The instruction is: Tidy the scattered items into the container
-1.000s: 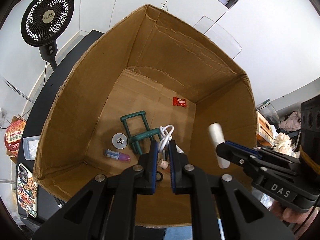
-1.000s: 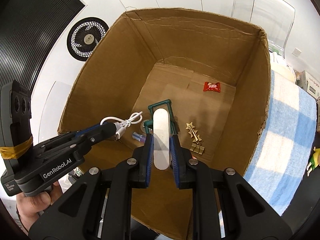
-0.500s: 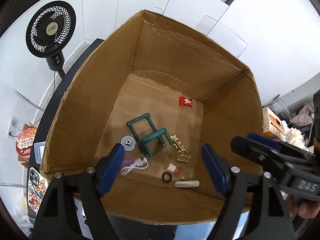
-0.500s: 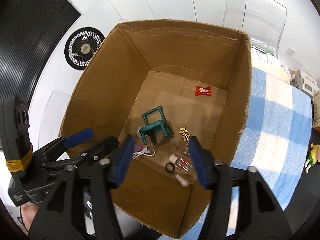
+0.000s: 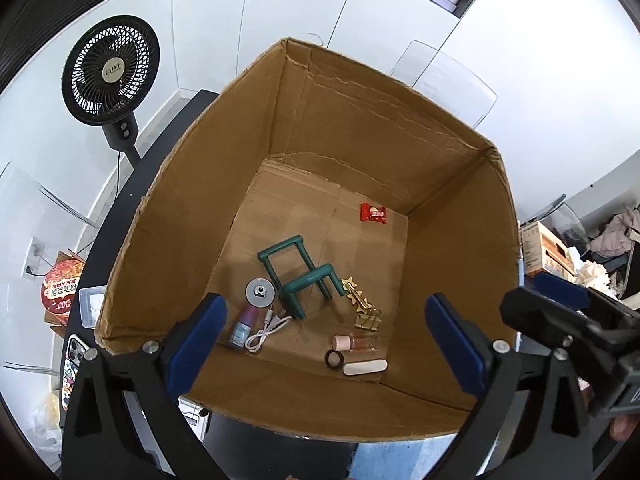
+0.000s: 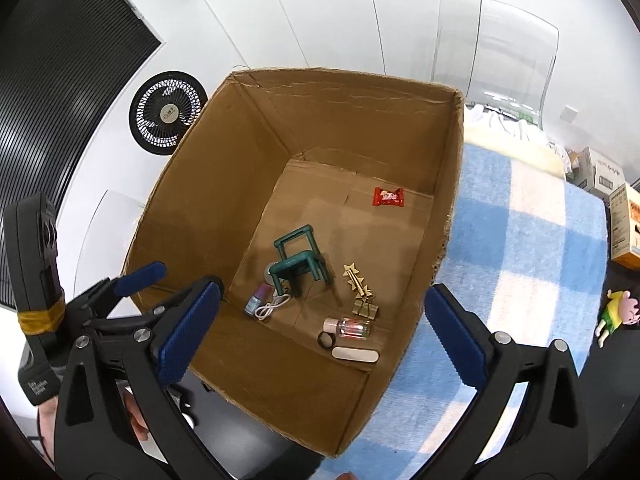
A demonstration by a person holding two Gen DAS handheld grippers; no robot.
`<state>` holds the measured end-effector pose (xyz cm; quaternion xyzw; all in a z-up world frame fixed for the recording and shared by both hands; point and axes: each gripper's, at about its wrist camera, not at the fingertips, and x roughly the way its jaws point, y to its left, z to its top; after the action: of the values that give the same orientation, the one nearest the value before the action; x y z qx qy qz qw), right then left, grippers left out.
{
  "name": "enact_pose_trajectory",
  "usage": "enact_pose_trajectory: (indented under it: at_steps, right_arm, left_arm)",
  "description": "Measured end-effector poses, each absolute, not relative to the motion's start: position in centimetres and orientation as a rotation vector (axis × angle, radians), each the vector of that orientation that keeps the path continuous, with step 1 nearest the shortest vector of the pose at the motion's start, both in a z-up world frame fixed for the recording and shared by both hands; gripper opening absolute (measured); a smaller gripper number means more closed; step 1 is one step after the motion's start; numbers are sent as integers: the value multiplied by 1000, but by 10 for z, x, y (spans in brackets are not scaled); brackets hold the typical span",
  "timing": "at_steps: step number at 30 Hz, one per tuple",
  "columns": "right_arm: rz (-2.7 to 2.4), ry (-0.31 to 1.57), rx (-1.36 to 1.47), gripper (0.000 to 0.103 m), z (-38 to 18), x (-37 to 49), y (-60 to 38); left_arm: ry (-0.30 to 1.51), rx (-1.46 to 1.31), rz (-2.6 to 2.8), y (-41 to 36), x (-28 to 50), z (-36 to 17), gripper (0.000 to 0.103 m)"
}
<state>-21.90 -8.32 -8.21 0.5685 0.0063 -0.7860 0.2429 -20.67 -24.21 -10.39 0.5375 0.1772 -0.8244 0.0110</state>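
Observation:
A deep cardboard box (image 5: 348, 128) (image 6: 360, 120) holds several items: a green toy chair (image 5: 298, 276) (image 6: 300, 264), a red wrapper (image 5: 374, 213) (image 6: 388, 197), a white cable (image 5: 266, 330) (image 6: 272, 306), a white oblong stick (image 5: 365, 367) (image 6: 355, 355), gold clips (image 5: 362, 304), a small bottle (image 6: 348, 327) and a black ring (image 5: 334, 359). My left gripper (image 5: 326, 344) is open and empty above the box's near edge. My right gripper (image 6: 320, 332) is open and empty above the box.
A black fan (image 5: 110, 72) stands left of the box. A phone (image 5: 74, 364) and a red bowl (image 5: 60, 288) lie on the dark table at left. A blue-checked cloth (image 6: 528, 240) lies right of the box, with a small doll (image 6: 614, 314) beyond it.
Both grippers opened and lifted back. The white cable fell from the left gripper and the white stick from the right; both now lie on the box floor.

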Motion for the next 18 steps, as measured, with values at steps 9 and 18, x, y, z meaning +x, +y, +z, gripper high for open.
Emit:
enact_pose_trajectory:
  at_steps: [9, 18]
  right_arm:
    - [-2165, 6, 1520, 103, -71, -205, -65]
    - [-2203, -114, 1504, 103, -53, -192, -22]
  left_arm:
    - [474, 1661, -2578, -227, -200, -85, 99]
    - [334, 1633, -2631, -187, -189, -55, 99]
